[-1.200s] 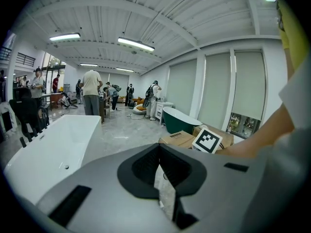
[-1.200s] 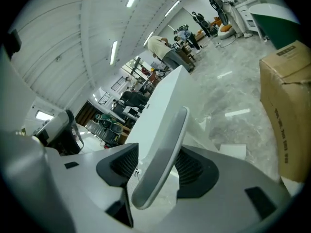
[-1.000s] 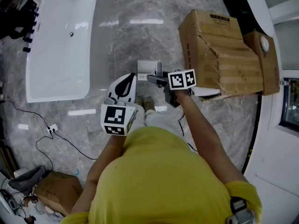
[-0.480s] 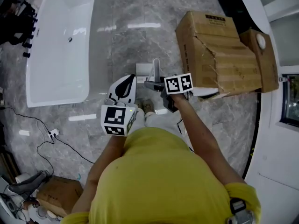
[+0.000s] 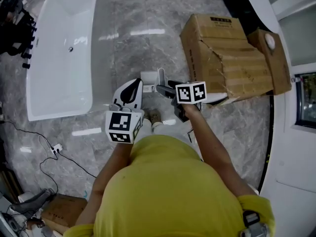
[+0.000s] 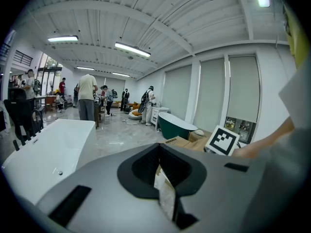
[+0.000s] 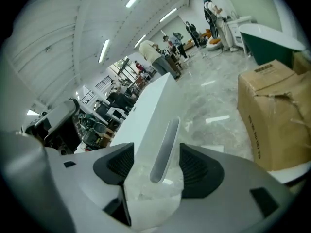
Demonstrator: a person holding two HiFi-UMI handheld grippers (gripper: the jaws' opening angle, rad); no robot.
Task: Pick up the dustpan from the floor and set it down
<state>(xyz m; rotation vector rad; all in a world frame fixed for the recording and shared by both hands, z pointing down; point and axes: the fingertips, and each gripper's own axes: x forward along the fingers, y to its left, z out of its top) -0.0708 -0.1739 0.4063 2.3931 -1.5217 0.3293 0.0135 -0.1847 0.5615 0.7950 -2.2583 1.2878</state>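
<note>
Dustpan [image 5: 148, 76] sits on the floor [image 5: 148, 19] near the cardboard box [image 5: 222, 58]. Its upright handle [image 7: 165, 144] stands between the jaws of the right tool [image 7: 158, 164], which have just been closing but are not yet pressing on it. Centre the handle, clamp firmly, then lift vertically. Left tool [image 6: 161, 166]: jaws together, idle.
</note>
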